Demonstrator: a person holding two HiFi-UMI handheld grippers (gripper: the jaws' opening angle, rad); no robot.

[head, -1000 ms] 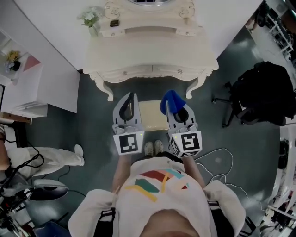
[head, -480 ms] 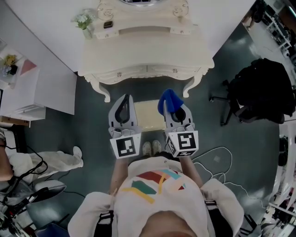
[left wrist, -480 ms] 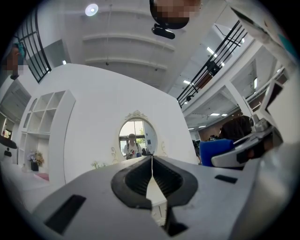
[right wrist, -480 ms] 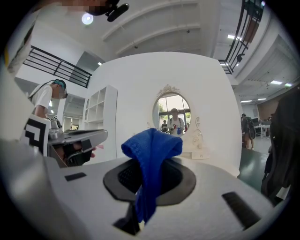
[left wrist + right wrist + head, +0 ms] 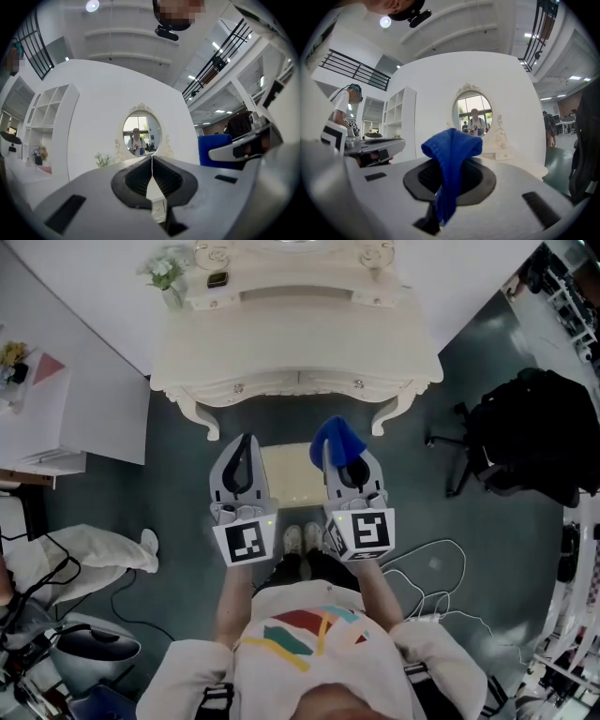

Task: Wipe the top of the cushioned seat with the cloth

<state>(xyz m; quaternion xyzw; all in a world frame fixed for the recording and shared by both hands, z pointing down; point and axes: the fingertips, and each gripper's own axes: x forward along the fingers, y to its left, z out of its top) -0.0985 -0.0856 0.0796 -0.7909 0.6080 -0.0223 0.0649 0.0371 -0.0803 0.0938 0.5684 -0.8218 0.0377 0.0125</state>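
Far: cream carved dressing table [image 5: 295, 343] with oval mirror [image 5: 142, 135] | right, well apart: black office chair [image 5: 525, 432] | near, between both grippers: pale yellow cushioned seat [image 5: 289, 474] | left gripper [image 5: 246, 442]: jaws pressed together, empty | right gripper [image 5: 349, 463]: clamped on bunched blue woven cloth [image 5: 335, 437], over seat's far right corner, contact with seat unclear

No legible text, brand or number anywhere. Only square black-and-white marker patterns, on the left gripper [image 5: 244, 439] cube [image 5: 246, 542] and the right gripper [image 5: 340, 448] cube [image 5: 367, 531].
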